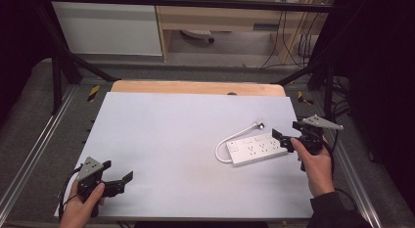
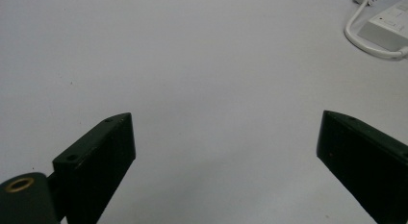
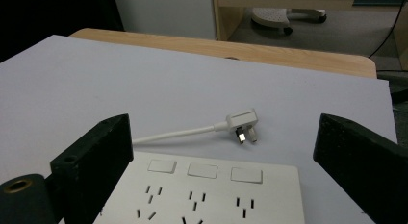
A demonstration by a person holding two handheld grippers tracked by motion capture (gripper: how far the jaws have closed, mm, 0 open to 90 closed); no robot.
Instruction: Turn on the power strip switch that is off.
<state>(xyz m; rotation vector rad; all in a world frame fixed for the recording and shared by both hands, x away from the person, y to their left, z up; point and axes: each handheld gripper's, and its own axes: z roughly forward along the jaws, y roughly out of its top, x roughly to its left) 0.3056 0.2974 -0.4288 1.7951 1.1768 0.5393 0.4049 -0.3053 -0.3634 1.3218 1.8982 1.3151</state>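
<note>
A white power strip (image 1: 257, 148) lies flat on the right side of the white table sheet (image 1: 171, 140), its sockets facing up. Its white cable (image 1: 226, 142) loops round the left end to a white plug (image 1: 258, 124) lying behind it. My right gripper (image 1: 286, 133) stands open at the strip's right end, jaws spread, nothing held; the right gripper view has the strip (image 3: 207, 190) close below and the plug (image 3: 243, 124) beyond. My left gripper (image 1: 117, 173) rests open at the sheet's near left corner, with the strip (image 2: 387, 27) far off at its upper right.
A wooden tabletop edge (image 1: 195, 87) runs behind the sheet. Black frame bars (image 1: 63, 66) cross the back left and back right. Cabinets and trailing cables (image 1: 293, 37) stand on the floor beyond. Bare sheet lies between the two grippers.
</note>
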